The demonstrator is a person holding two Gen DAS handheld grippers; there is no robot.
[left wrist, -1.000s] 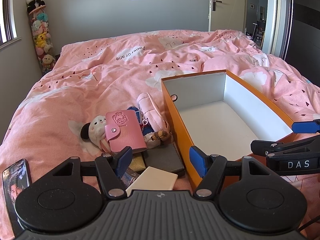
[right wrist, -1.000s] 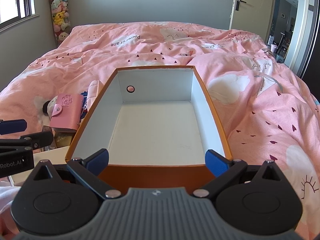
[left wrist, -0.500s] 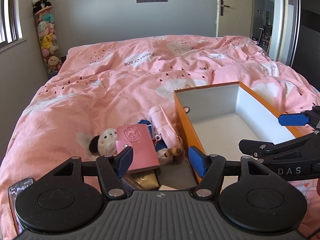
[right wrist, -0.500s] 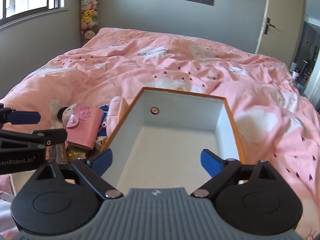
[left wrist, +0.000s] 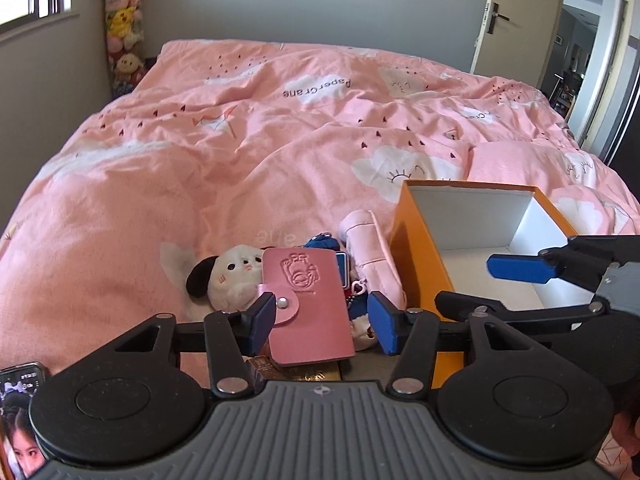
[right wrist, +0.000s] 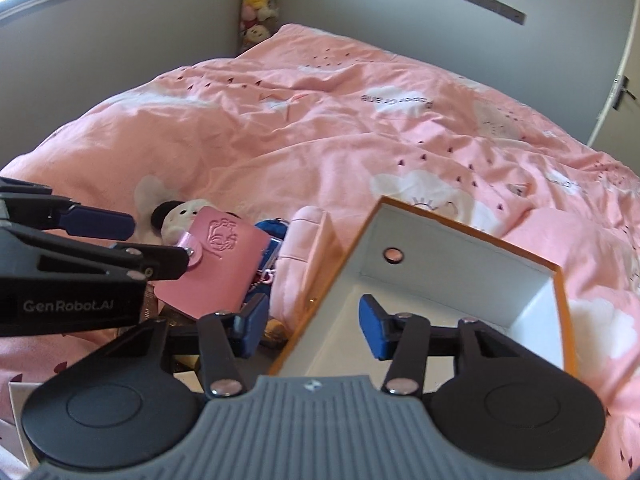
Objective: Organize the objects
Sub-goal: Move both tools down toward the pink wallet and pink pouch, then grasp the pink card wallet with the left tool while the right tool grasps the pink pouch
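A pink card wallet [left wrist: 310,304] lies on a pile of small things left of an empty orange box [left wrist: 416,240] with a white inside. In the pile are a white plush toy [left wrist: 230,276], a blue keychain [left wrist: 324,242] and a pink pouch [left wrist: 370,248]. My left gripper [left wrist: 322,318] is open, its blue pads on either side of the wallet's near end. My right gripper [right wrist: 312,322] is open and empty over the box's left wall [right wrist: 328,292]. The wallet [right wrist: 218,268] and the left gripper [right wrist: 132,244] also show in the right wrist view.
A phone [left wrist: 18,416] lies at the near left. Dark and gold flat items [left wrist: 296,372] lie under the wallet. A white box [right wrist: 16,404] sits at the near left. The pink duvet [left wrist: 240,152] stretches far behind. Plush toys [left wrist: 122,32] hang in the corner.
Both grippers have swung left and risen. The left gripper now frames the pink wallet. The right gripper has narrowed and moved from over the box's middle to its left wall.
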